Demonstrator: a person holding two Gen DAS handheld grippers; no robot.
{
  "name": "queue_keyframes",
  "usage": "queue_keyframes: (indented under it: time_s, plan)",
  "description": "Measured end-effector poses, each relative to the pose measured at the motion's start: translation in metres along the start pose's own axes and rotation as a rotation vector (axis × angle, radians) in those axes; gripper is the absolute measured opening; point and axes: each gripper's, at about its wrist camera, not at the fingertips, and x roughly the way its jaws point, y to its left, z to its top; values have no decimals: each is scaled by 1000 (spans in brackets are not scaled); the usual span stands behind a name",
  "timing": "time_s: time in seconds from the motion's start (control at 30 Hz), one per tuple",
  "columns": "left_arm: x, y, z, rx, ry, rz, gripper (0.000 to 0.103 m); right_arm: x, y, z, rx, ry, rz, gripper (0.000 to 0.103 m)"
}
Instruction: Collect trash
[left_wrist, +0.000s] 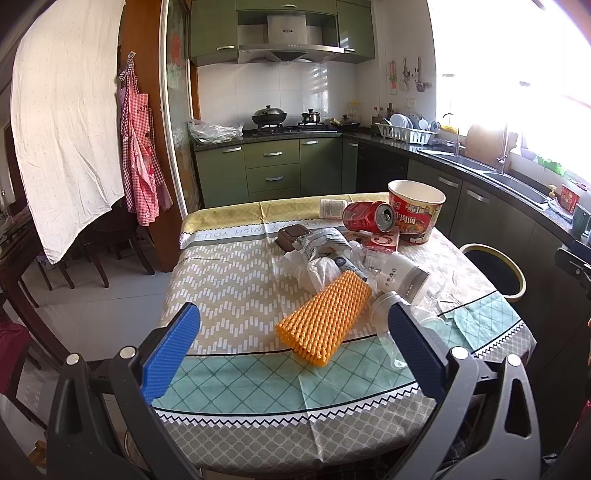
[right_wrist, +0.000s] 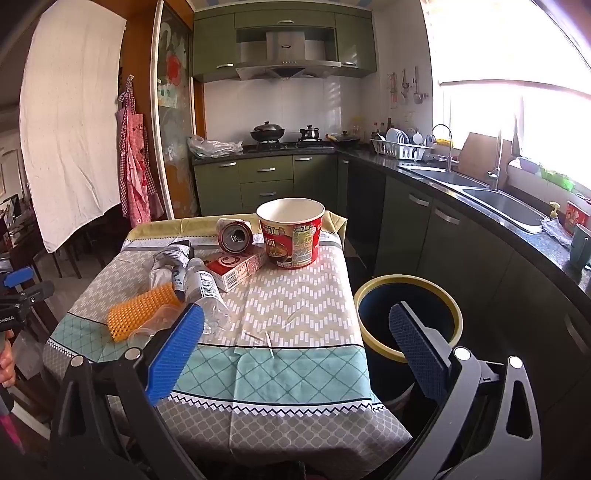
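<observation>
Right wrist: kitchen, tablecloth-covered table (right_wrist: 280, 362).

A: Tablecloth (left_wrist: 236, 280): beige zigzag centre, teal diamond band, grey border. Foam net (left_wrist: 325, 314): orange mesh.

B: Noodle cup (right_wrist: 291, 236): red, white inside. Can (right_wrist: 234, 236): red. Bin (right_wrist: 408, 317): dark, yellow rim. Cabinets (right_wrist: 266, 177): green. Gripper pads (right_wrist: 175, 354): blue.
</observation>
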Motion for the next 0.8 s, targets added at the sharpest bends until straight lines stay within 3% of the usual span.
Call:
queue_keyframes:
  time_s: [0.8]
  plan:
    - [-2,1,-2,0,3,-4,97,4,0,0,8,4,-3,99]
